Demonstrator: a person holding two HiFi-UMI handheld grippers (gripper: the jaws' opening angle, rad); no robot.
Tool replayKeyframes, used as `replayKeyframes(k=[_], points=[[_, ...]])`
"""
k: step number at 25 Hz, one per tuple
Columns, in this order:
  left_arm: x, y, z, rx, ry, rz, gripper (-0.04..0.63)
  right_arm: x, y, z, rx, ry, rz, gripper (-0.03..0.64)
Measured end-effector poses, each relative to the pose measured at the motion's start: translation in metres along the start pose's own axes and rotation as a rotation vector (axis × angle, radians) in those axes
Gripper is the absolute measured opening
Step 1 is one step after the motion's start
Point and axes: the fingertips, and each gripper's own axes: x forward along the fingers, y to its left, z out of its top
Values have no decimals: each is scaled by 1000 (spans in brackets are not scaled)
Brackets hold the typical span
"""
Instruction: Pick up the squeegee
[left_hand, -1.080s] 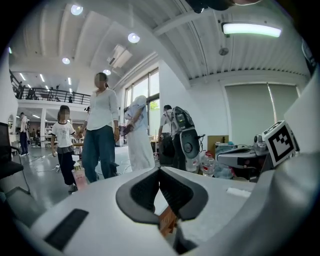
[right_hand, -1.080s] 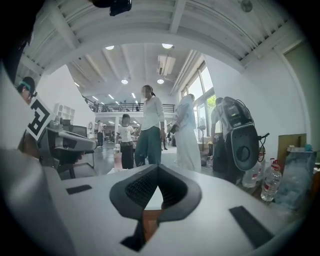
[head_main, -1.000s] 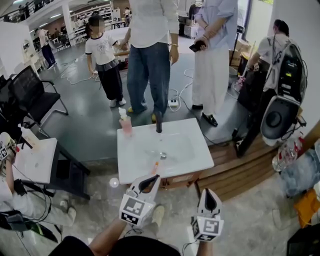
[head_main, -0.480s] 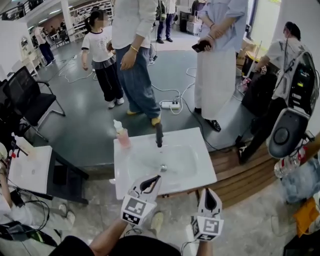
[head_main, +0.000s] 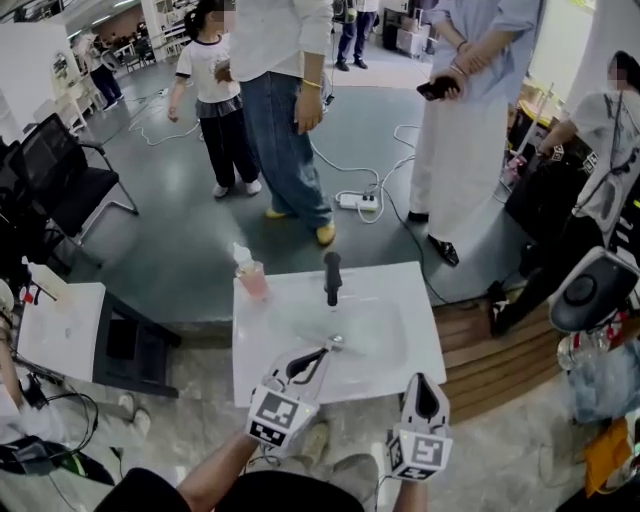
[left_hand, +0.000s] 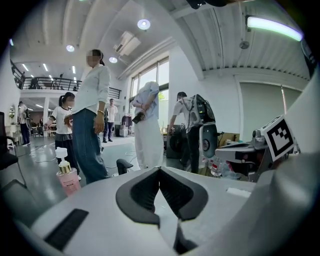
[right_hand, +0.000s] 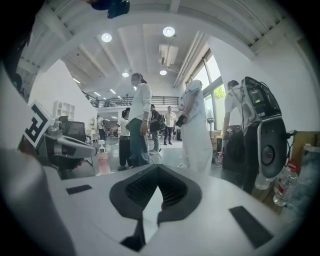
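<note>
Presently both pairs of jaws are closed tip to tip with nothing between them: the left gripper (left_hand: 159, 170) and the right gripper (right_hand: 158, 166) each show ribbed black pads meeting at a point, empty. In the head view, the left gripper's tips lie over the near part of the white washbasin (head_main: 400, 290), just beside the drain (head_main: 337, 342). The right gripper sits nearer and to the right, short of the basin's near edge. On the basin stand a black faucet (head_main: 332, 278) at the far middle and a pink pump bottle (head_main: 251, 277) at the far left corner. The squeegee cannot be identified in any view; if it lies on the basin, the likeliest place is the near strip hidden beneath the left gripper. Assessment: such a tool should be light, with a stiff handle and a soft rubber blade, possibly wet and slippery. Hold should be taken across the handle, not the blade, and the jaws must open first. Several persons (head_main: 285, 120) stand on the floor beyond the far edge.
</note>
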Motion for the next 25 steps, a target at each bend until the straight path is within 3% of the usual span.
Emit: replayKeyframes(k=[13,25], points=[[53,25,-46,-68,93,110,3,76,-5,-49,15,100,149,-2],[98,44,-126,-142,225,209,3,138,-10,-108,37,211,273,-2]])
